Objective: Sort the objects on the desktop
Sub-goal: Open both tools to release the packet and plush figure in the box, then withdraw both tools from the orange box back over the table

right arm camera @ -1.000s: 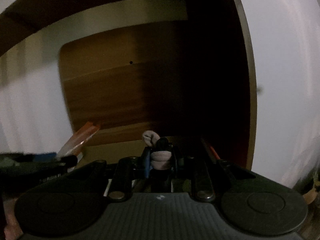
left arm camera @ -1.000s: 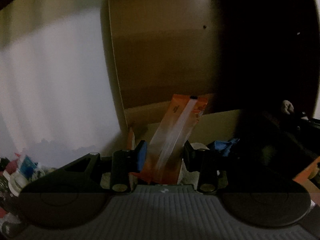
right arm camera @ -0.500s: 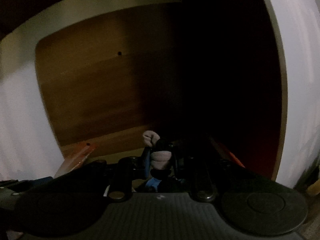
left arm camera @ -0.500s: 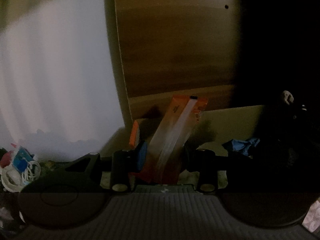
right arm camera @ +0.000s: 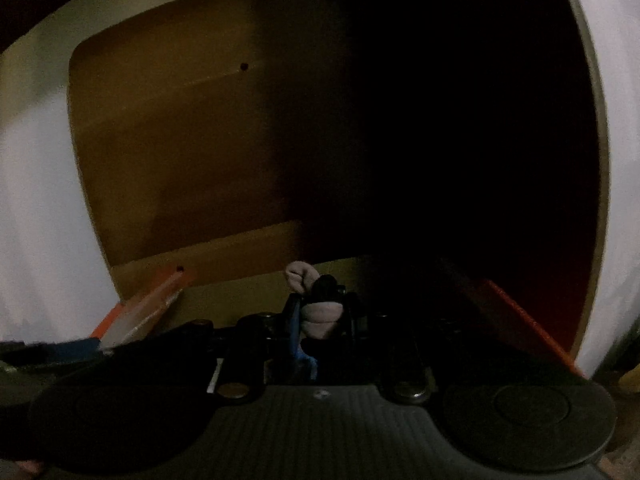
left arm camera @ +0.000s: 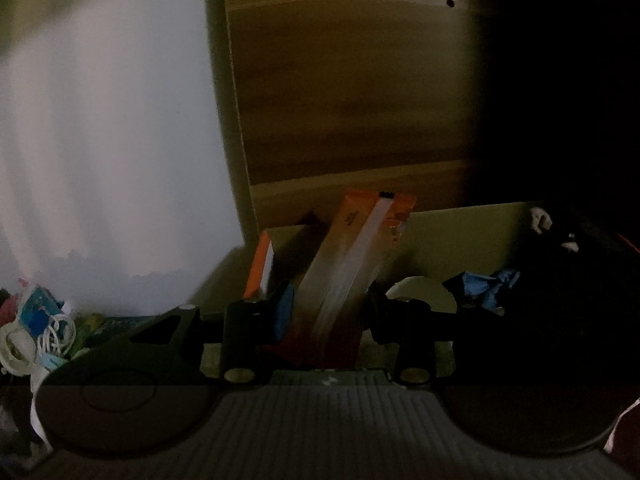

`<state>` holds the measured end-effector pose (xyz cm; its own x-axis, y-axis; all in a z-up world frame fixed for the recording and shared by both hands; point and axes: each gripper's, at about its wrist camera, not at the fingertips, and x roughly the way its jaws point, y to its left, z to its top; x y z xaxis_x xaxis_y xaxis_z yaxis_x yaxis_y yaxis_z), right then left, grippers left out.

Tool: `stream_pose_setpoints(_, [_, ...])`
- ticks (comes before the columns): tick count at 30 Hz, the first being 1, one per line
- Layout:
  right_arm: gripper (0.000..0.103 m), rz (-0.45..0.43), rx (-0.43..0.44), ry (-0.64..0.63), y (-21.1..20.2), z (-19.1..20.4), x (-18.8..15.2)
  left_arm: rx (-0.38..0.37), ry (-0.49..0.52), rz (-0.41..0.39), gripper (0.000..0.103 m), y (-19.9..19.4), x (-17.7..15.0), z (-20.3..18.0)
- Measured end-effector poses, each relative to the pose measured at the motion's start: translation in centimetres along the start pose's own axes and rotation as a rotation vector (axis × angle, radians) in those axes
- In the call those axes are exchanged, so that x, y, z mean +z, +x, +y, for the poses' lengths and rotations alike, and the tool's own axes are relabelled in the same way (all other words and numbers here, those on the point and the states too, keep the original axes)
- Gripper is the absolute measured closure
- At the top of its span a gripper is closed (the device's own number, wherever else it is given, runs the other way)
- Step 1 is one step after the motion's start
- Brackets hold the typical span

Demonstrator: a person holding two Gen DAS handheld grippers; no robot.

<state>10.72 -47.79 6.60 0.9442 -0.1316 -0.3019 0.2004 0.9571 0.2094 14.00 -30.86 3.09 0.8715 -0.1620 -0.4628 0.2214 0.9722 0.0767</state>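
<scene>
While gripped in left claw [left arm camera: 326, 308], orange packet [left arm camera: 352, 264] tilts up-right.

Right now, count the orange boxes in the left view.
2: a long box clamped in the left gripper, and a smaller box upright just left of it. Dark areas may hide more.

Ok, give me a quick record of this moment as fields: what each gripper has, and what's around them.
left gripper: shut on orange packet, which tilts up and to the right
right gripper: shut on small pale soft object, too dark to identify
setting: wooden cabinet panel ahead, white wall at left
nearby: second orange box, crumpled blue item, white cable bundle
lighting: dim, right side in shadow
</scene>
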Motion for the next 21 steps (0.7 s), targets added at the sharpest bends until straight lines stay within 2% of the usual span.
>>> stream_pose_setpoints(3, [0.082,-0.006,0.002,0.000,0.2,-0.1,-0.4,-0.006,-0.003,0.005,0.064,0.1,-0.2,0.2])
stream_pose_setpoints(5, [0.078,-0.024,0.009,0.003,-0.3,-0.3,-0.5,-0.004,-0.003,-0.002,0.059,-0.1,-0.3,0.1])
stream_pose_setpoints(7, [0.075,-0.037,0.011,0.001,-0.4,-0.2,-0.7,-0.013,0.004,-0.007,0.049,-0.1,-0.4,0.2])
stream_pose_setpoints(8, [0.071,-0.045,0.008,-0.001,-0.6,-0.1,-0.8,-0.015,0.005,-0.008,0.049,-0.1,-0.4,0.2])
stream_pose_setpoints(10, [0.052,-0.064,0.007,0.002,-0.4,0.2,-0.8,-0.018,0.009,-0.010,0.047,0.0,-0.5,0.1])
stream_pose_setpoints(13, [0.033,-0.097,0.011,0.016,-1.1,-0.2,-1.0,-0.020,0.010,-0.025,0.037,0.0,-0.7,0.2])
stream_pose_setpoints(17, [0.028,-0.129,0.019,0.021,-1.8,-0.6,-1.3,-0.027,0.008,-0.062,0.026,-0.6,-0.7,0.5])
stream_pose_setpoints(19, [0.025,-0.145,0.021,0.031,-1.9,-0.7,-1.4,-0.022,0.004,-0.085,0.014,-1.1,-0.7,0.9])
stream_pose_setpoints(21, [0.025,-0.160,0.028,0.038,-2.5,-1.0,-1.5,-0.024,-0.004,-0.102,0.012,-2.0,-0.8,1.7])
